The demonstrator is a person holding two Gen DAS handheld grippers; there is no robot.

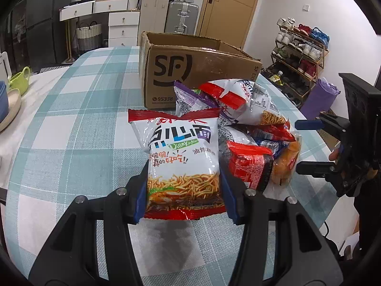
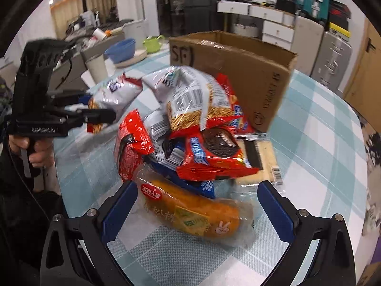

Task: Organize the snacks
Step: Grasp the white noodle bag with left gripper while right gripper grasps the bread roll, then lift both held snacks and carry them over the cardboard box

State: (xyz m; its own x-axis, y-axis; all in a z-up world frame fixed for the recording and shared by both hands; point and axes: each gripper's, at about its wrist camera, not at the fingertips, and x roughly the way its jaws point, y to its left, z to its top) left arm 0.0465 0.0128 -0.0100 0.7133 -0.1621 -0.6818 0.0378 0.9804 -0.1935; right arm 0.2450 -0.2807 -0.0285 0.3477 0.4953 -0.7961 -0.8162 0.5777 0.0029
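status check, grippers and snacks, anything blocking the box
Left gripper shut on noodle snack bag, lifted. Right gripper open around bread roll pack. Cardboard box open behind snack pile, nothing blocking.

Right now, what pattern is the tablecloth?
Teal and white checks on the tablecloth, clearest in the left wrist view.

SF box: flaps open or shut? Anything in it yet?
Open. The cardboard box shows its top flaps standing up and the inner walls exposed. Contents: cannot tell, since neither view looks down to its floor.
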